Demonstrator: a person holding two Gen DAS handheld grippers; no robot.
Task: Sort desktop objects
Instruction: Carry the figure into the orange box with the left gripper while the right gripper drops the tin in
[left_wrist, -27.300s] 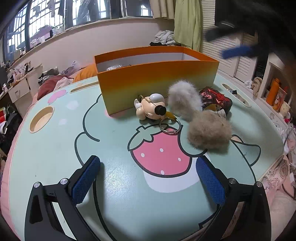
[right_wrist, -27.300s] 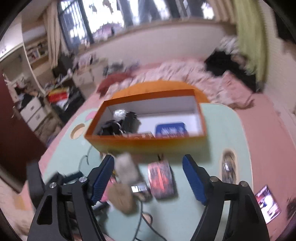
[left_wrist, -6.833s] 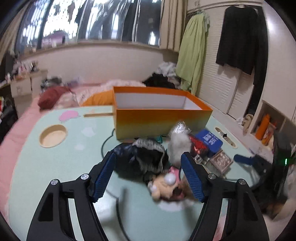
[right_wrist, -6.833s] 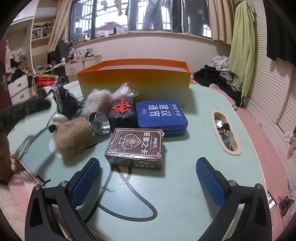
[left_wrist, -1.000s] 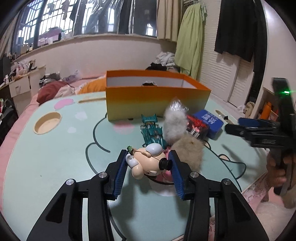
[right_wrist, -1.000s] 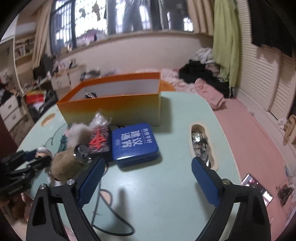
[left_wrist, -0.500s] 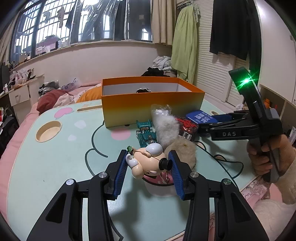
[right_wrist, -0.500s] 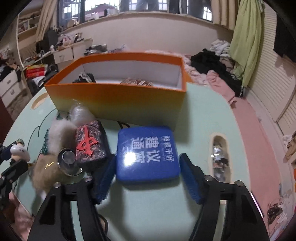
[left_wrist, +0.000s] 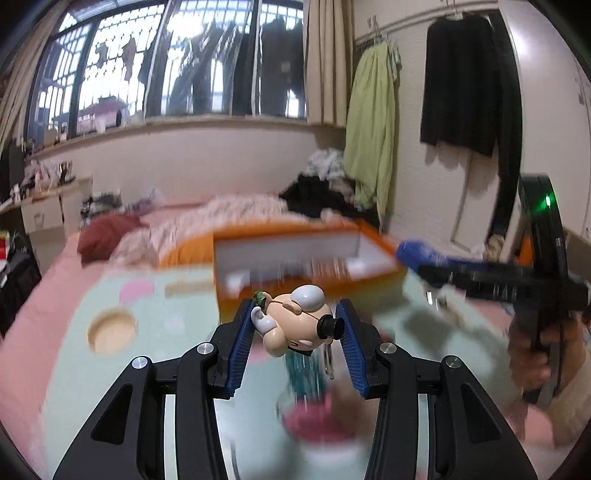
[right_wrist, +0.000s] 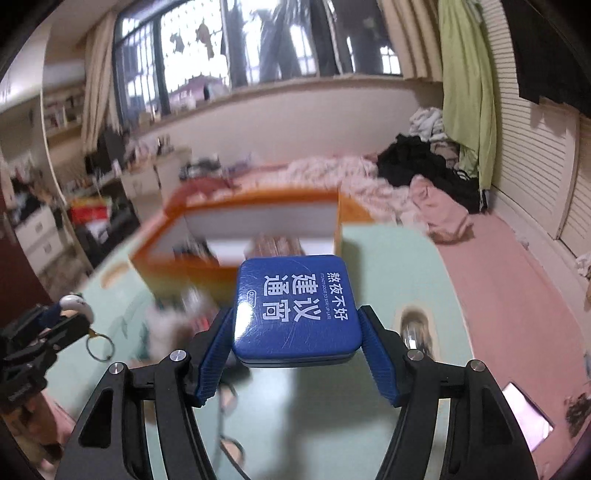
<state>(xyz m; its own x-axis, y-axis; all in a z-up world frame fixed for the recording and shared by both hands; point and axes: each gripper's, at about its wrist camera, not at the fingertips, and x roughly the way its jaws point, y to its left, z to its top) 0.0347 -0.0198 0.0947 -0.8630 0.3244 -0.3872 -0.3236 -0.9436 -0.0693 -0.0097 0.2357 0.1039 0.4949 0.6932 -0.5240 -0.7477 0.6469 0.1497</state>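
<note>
My left gripper (left_wrist: 295, 332) is shut on a cartoon figure keychain (left_wrist: 295, 325), held in the air in front of the orange box (left_wrist: 306, 251); its key ring shows in the right wrist view (right_wrist: 98, 345). My right gripper (right_wrist: 297, 350) is shut on a blue tin (right_wrist: 295, 314) with white Chinese lettering, lifted above the table just before the orange box (right_wrist: 236, 236). In the left wrist view the right gripper (left_wrist: 424, 258) reaches in with the tin from the right, at the box's right end. Both views are motion-blurred.
The mint-green table (right_wrist: 388, 266) has a round recess (left_wrist: 110, 328) at left and an oval recess (right_wrist: 415, 325) at right. A fluffy pompom (right_wrist: 166, 328), a teal toy car (left_wrist: 303, 369) and other blurred small items lie below the grippers. The box holds several items. A bed lies beyond.
Both grippers have lifted their objects off the table and moved toward the orange box. The right gripper closed on the blue tin, having been open around it half a second ago.
</note>
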